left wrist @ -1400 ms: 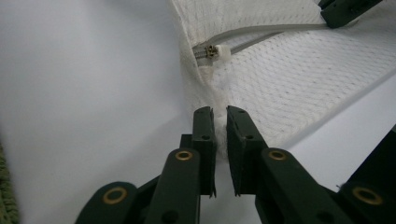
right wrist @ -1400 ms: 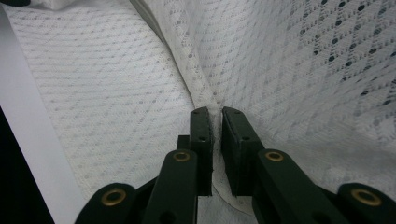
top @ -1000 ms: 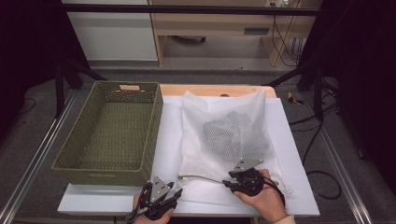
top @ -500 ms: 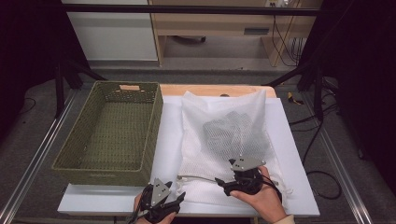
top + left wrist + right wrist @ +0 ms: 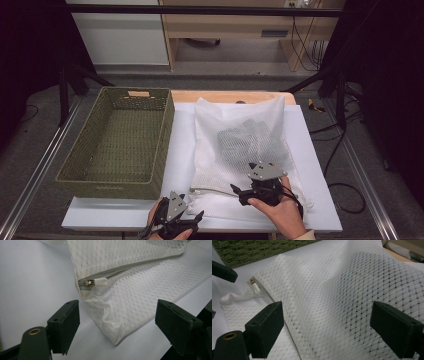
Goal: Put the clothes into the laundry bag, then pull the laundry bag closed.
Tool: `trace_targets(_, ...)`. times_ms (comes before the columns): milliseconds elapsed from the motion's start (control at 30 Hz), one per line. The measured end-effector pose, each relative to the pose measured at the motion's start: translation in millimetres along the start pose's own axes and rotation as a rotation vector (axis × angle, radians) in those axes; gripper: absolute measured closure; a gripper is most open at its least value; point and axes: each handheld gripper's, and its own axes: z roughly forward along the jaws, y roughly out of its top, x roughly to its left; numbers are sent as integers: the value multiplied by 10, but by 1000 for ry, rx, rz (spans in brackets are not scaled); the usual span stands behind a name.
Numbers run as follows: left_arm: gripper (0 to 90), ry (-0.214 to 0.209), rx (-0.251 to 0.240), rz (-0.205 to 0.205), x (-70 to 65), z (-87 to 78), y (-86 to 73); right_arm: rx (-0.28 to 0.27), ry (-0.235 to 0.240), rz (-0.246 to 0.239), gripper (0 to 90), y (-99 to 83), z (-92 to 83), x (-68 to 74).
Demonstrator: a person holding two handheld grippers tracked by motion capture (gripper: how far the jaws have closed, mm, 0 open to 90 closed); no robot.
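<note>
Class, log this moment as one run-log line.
left gripper: jaws just opened, off bag corner | right gripper: jaws just opened above mesh laundry bag | zipper pull: at zipper's end | basket: beside bag

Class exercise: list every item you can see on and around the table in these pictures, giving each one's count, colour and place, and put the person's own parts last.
Mesh laundry bag: one, white, flat on the white sheet, right of the basket.
Dark garment: one, grey, inside the bag.
Zipper pull: one, white with metal slider, at the bag's near corner.
Basket: one, olive green woven, table's left.
White sheet: one, covering the tabletop.
Left gripper: one, black, jaws open, near edge; jaws just opening, nothing between the pads.
Right gripper: one, black, open above the bag; jaws just opening.
Hands: two, bottom edge.
</note>
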Motion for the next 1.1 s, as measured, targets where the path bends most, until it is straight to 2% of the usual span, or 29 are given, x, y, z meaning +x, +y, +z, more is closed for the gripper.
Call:
trace_targets(167,196,-2,1,-3,16,0,-16,-20,-22,-26,149,78,6,63)
trace_targets(400,222,7,13,-3,28,-17,-15,-27,0,-69,145,207,44,213)
trace_targets(500,246,18,16,0,29,-29,-3,-15,-1,-80,147,202,61,248)
trace_targets(600,277,41,22,1,50,-30,-6,-10,5,-71,156,177,65,249)
trace_targets(667,300,49,20,-24,66,-11,-17,-10,5,-70,172,162,73,250)
trace_targets(733,326,40,18,-41,71,25,-19,-6,6,-73,187,151,89,262)
trace_targets(800,361,40,24,-18,94,46,-6,-2,8,-83,208,144,103,283)
trace_targets(1100,422,41,42,0,174,114,0,15,18,-106,236,135,131,333)
